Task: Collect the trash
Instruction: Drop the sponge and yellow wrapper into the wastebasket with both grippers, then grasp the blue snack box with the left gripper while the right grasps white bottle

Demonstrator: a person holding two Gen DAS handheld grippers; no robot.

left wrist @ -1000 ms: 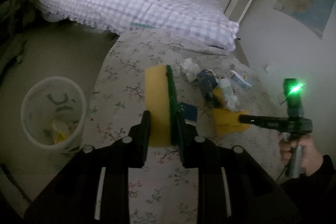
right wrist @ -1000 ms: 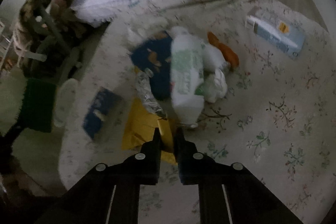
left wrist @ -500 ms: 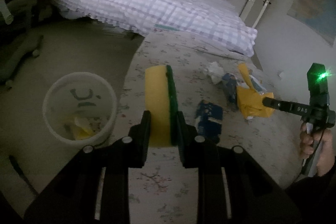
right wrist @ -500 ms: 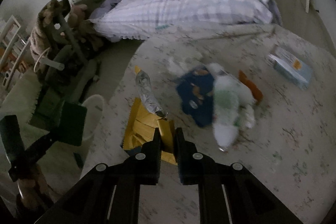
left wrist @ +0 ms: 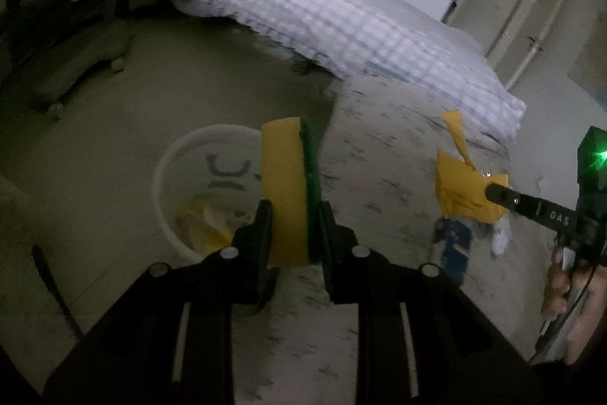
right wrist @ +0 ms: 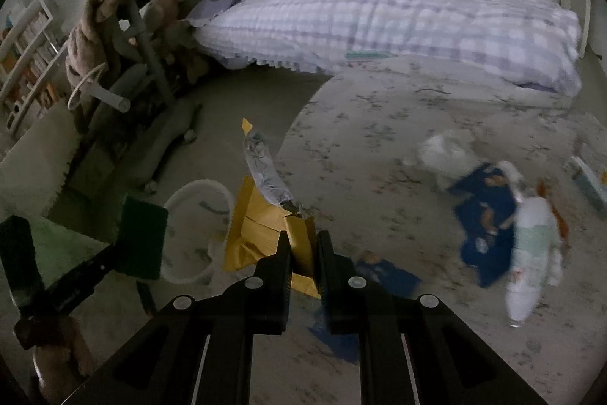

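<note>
Your left gripper (left wrist: 294,215) is clamped on a yellow sponge (left wrist: 284,192) w/ a green scrub face; it stands upright betw. the jaws, green side toward the right finger. Only the left view looks down into the white bin (left wrist: 201,192): it sits on the bare floor just off the rug's edge, w/ a curved mark on its inner wall and some pale yellowish scraps at the bottom. The sponge overlaps the bin's right rim in that view.

Your right gripper (right wrist: 303,249) is pinched narrow on a yellow wrapper (right wrist: 258,230). The right view shows what the left can't: the wrapper is crumpled, w/ a silver foil lining (right wrist: 265,169) peeling up to a point. From the left cam it's just a yellow sheet (left wrist: 461,192) held off the floral rug (left wrist: 379,154).

Right view also shows the rest of the trash on the rug, well apart from the bin: a dark blue packet (right wrist: 487,211), a white-green bag (right wrist: 531,253) touching it, a white crumpled tissue (right wrist: 447,152), and a flat blue box (right wrist: 387,276) near the fingers. Much of it is blurred. Behind the rug is a checked duvet (right wrist: 398,18).
</note>
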